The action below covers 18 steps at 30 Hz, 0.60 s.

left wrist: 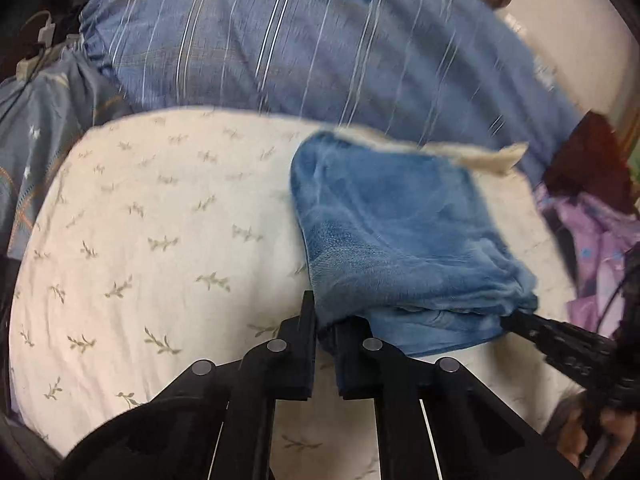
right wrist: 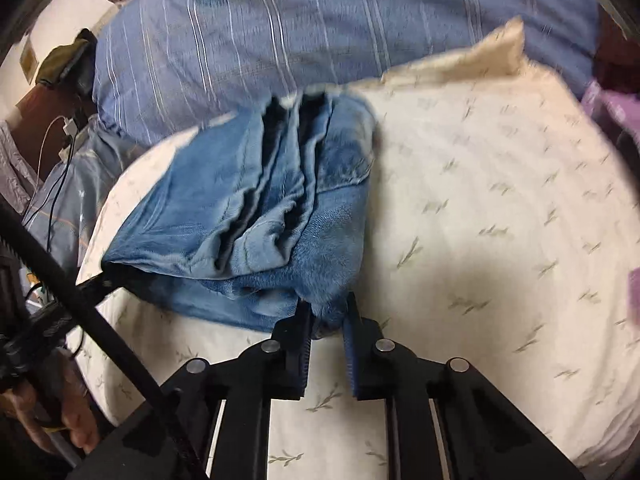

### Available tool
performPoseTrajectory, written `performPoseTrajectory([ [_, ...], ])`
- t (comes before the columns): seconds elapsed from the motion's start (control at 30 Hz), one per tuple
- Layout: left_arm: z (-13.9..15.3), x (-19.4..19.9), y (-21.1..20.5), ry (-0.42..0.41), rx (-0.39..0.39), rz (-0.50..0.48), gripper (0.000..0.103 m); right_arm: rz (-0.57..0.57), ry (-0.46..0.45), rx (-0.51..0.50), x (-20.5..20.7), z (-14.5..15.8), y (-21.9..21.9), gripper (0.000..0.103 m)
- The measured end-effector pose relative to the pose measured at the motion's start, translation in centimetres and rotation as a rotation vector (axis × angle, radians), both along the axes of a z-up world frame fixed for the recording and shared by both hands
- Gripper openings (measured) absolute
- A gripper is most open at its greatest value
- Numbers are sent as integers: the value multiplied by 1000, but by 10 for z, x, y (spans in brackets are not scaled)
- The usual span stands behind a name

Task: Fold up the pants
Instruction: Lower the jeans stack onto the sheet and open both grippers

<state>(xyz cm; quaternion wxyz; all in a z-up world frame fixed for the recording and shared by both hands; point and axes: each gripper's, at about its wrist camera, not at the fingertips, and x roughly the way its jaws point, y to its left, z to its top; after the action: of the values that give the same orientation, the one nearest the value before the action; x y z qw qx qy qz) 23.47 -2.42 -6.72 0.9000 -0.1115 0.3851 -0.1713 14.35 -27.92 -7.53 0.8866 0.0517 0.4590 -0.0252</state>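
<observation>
Bed surface: cream leaf-print sheet (left wrist: 152, 216) under everything; striped blue pillow (left wrist: 280, 52) well beyond the fingers; purple cloth (left wrist: 600, 248) off to the right edge. Left gripper (left wrist: 324, 344): jaws narrow, pinched on the near left corner of the blue jeans (left wrist: 392, 232), denim bunched between the pads. Jeans sit just ahead of both sets of fingers as a compact multi-layer stack; stacked fold edges visible in the right wrist view. Right gripper (right wrist: 326, 328): jaws narrow too, clamped on the near right corner of the stack, cloth filling the gap. Near edge looks slightly lifted off the sheet, can't tell how much. Judgement: most folds done, bundle already small; what's left is likely one last fold-over or just laying it flat and letting go; loose layers on the right could slip apart if pulled unevenly.
</observation>
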Motion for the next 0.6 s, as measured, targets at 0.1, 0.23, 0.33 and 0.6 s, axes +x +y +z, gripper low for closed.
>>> performPoseTrajectory([
  [0.1, -15, 2, -11, 35, 74, -18, 6, 3, 62, -29, 7, -13, 1, 13],
  [0.23, -29, 1, -12, 99, 105, -8, 12, -23, 68, 21, 5, -15, -7, 28],
  [0.33, -22, -12, -9, 66, 104, 12, 40, -66, 43, 56, -9, -6, -16, 62],
  [0.6, -8, -66, -13, 11, 160, 47, 46, -76, 29, 184, -47, -3, -15, 68],
])
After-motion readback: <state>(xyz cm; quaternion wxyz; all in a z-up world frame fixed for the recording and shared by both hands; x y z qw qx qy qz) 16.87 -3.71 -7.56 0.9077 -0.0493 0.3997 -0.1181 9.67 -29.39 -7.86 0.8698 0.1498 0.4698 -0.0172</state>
